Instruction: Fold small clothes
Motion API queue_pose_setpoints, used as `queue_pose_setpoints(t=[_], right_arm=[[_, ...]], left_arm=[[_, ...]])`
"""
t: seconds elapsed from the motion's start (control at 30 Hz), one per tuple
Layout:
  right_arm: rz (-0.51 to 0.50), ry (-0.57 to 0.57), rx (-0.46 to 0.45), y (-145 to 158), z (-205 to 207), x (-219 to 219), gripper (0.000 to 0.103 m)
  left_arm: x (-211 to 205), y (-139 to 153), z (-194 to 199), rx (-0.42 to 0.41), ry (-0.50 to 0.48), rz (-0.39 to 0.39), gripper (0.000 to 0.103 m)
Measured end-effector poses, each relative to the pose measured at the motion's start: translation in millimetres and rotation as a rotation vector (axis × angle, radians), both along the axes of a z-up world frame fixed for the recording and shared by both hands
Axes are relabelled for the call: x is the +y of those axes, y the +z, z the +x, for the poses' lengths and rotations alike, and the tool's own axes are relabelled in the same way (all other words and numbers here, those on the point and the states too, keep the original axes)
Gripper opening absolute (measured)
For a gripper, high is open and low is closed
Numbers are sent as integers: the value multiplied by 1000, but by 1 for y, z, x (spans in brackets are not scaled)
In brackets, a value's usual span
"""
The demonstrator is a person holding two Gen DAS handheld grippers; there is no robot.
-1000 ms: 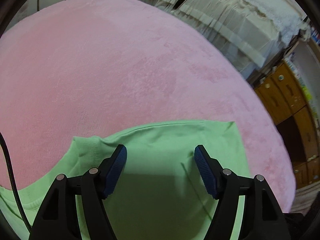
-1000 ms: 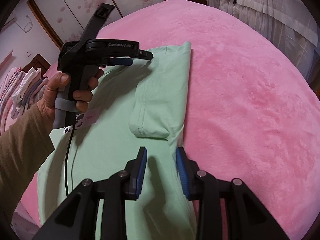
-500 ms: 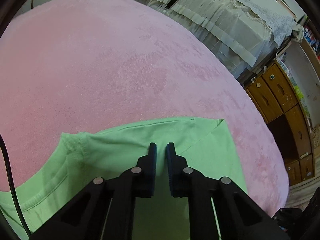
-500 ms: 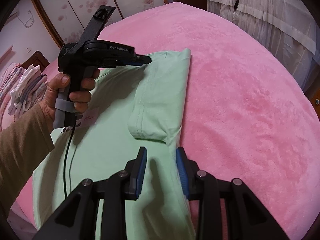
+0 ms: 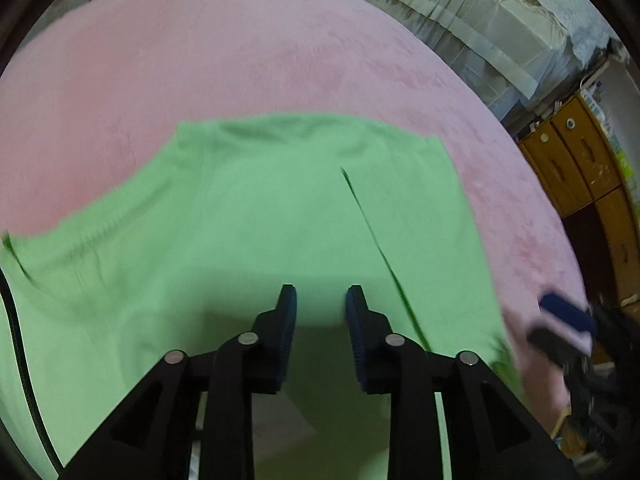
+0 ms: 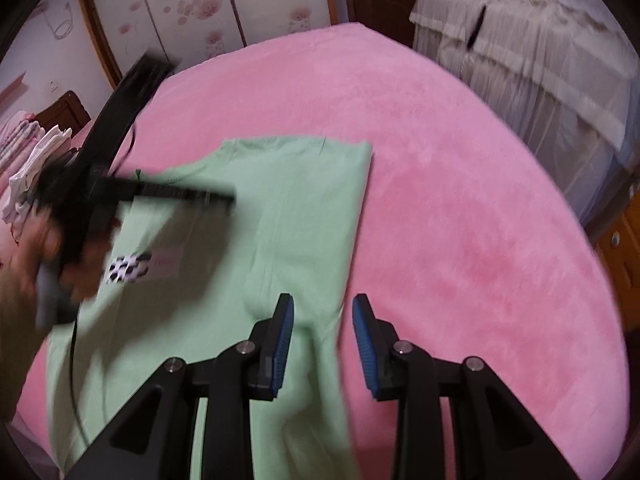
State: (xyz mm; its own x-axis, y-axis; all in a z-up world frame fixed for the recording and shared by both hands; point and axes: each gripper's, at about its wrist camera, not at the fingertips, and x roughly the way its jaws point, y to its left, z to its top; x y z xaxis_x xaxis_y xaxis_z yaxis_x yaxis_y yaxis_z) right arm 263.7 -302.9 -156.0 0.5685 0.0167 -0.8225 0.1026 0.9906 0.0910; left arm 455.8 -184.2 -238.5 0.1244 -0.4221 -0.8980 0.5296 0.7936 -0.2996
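Pink bedspread (image 6: 460,208) under green shirt (image 5: 280,208); left tool (image 5: 318,300) reopening, empty; right tool (image 6: 322,308) slightly parted, empty.

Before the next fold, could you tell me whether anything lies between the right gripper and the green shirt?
Nothing visible does. The right gripper hangs over the green shirt, near its folded edge, jaws open and empty. The left gripper is further left, above the shirt.
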Motion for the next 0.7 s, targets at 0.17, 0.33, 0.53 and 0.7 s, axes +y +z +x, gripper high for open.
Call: queue_pose_setpoints(t=[0.17, 0.33, 0.53, 0.7], right_arm=[[-59, 160, 15, 12, 72, -3, 32], [-129, 388, 91, -3, 142, 10, 32], [-143, 513, 178, -29, 176, 16, 32], [-223, 613, 214, -48, 171, 30, 30]], left_arm=[[6, -5, -34, 108, 120, -138, 30], [11, -18, -59, 145, 248, -213, 32], [14, -22, -67, 147, 328, -270, 32], [2, -19, -78, 117, 278, -232, 2]])
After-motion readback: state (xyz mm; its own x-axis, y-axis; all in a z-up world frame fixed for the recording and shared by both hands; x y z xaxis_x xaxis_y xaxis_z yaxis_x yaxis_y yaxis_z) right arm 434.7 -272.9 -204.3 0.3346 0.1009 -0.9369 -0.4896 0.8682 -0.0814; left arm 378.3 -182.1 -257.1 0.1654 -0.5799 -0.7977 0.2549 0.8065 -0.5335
